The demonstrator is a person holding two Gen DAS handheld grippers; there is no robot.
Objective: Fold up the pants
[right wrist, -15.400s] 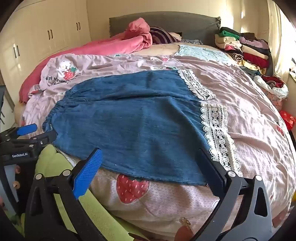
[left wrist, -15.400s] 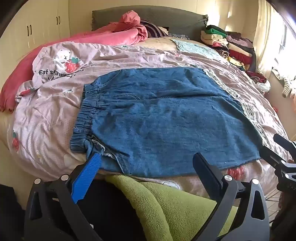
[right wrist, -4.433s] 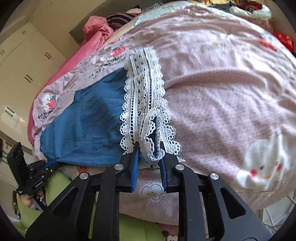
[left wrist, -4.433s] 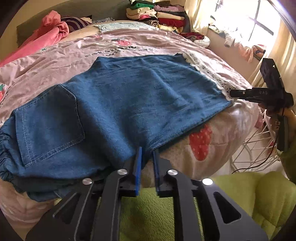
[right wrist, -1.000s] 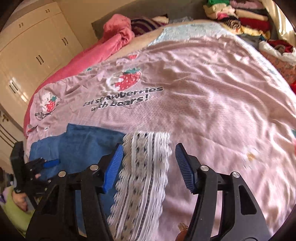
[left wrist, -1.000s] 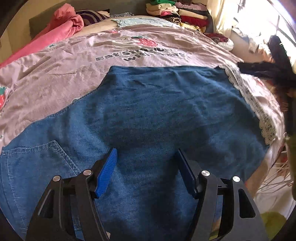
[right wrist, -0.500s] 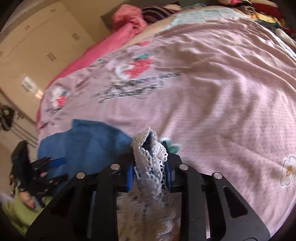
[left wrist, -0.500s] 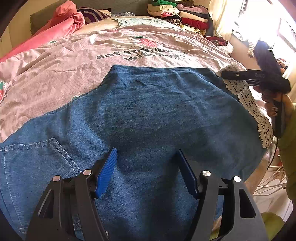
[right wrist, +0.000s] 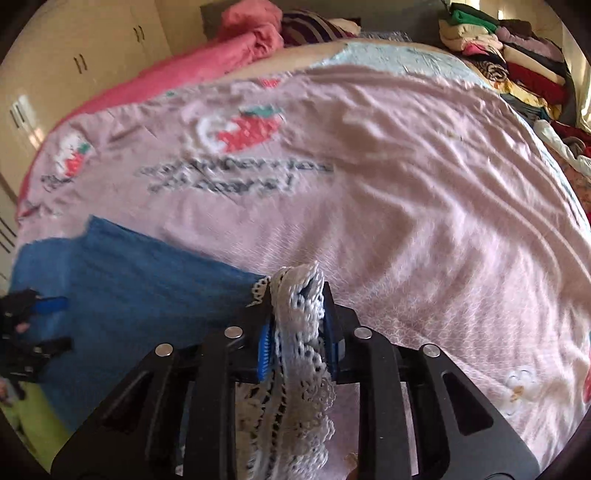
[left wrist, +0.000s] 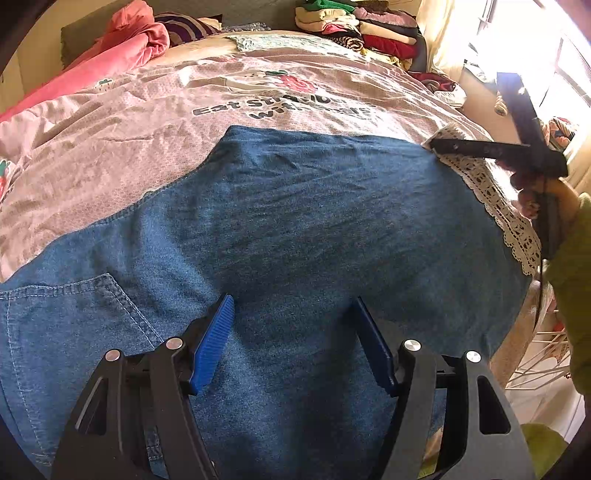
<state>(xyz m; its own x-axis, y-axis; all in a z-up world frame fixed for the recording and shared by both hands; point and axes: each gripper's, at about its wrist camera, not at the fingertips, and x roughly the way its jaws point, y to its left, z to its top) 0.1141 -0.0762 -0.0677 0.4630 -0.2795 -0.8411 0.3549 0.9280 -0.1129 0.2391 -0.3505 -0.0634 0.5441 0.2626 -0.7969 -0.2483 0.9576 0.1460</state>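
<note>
No containers are seen on the bed. A white wire rack (left wrist: pixel 543 354) is partly visible beside it at the right; its contents cannot be told.

The denim pants (left wrist: pixel 295 236) are laid flat across the near part of the bed, on a pink quilt (right wrist: pixel 406 177) printed with strawberries, bears and blurred lettering. A stitched back pocket (left wrist: pixel 70 314) is seen at the left, and a white lace hem (right wrist: pixel 299 332) along the right edge.

The left gripper (left wrist: pixel 293 343) is held spread over the denim, with nothing pinched between its blue ribbed pads (left wrist: pixel 212 343).

The lace hem is bunched between the pads of the right gripper (right wrist: pixel 297 347) and pressed by them; the jaws are opening slightly.

A crumpled pink blanket (left wrist: pixel 110 55) and a striped pillow (right wrist: pixel 314 29) are piled at the grey headboard (left wrist: pixel 74 40). Folded clothes (right wrist: pixel 498 55) are stacked at the far right corner. Cream wardrobe doors (right wrist: pixel 92 55) are at the left, a sunlit window (left wrist: pixel 569 55) at the right. A green fleece sleeve (left wrist: pixel 572 266) is seen behind the right gripper.
</note>
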